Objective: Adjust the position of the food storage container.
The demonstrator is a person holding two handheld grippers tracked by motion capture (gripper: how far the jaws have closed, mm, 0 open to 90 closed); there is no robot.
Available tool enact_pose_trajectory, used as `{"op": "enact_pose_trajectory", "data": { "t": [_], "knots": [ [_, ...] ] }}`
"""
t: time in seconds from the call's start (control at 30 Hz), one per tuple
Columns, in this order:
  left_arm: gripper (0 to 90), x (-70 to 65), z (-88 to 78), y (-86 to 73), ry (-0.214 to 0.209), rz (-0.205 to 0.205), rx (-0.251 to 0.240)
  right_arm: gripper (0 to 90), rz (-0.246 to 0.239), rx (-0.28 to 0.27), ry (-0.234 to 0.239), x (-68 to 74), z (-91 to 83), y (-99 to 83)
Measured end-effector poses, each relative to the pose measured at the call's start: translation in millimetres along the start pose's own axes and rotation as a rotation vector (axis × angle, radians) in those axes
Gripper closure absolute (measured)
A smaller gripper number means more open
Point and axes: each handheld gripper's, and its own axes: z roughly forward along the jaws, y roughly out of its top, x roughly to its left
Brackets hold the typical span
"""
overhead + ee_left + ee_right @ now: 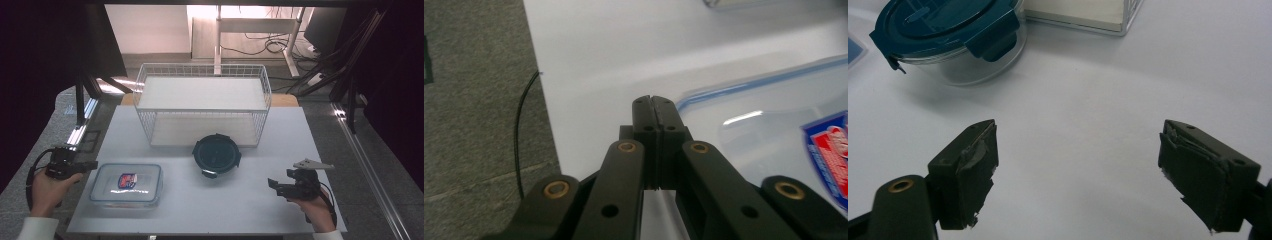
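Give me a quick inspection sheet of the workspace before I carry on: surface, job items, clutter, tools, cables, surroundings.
Surface: white table top, flat, no spills seen.
Job's things: rectangular clear container with a blue-edged lid, at front left, lid on; round container with a dark teal clip lid, centre, in front of the wire basket.
Clutter: nothing seen.
Grippers: left tool shut, empty, just left of the rectangular container, apart from it; right tool open, empty, over bare table at front right.
Cables: one black cable trailing from the left tool; floor cables behind the table.
Surroundings: grey carpet, metal rails at both sides, white desk frame beyond.
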Motion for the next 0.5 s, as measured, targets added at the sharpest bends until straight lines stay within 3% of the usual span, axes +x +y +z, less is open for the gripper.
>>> {"op": "enact_pose_trajectory", "data": {
  "t": [0.23, 0.33, 0.5],
  "knots": [
    [90.0, 8.0, 13.0, 1.5, 0.005, -0.01, 0.041, 16.1, -0.003, 0.002, -0.004, -1.5, 0.3, -0.6],
    [90.0, 9.7, 21.2, 3.0, -0.025, -0.01, 0.059, 16.1, -0.001, 0.009, -0.008, -1.3, 2.3, -1.3],
    [90.0, 7.2, 26.6, 1.2, -0.033, 0.002, 0.075, 16.1, -0.008, 0.012, -0.014, -0.5, 3.6, -1.9]
  ]
}}
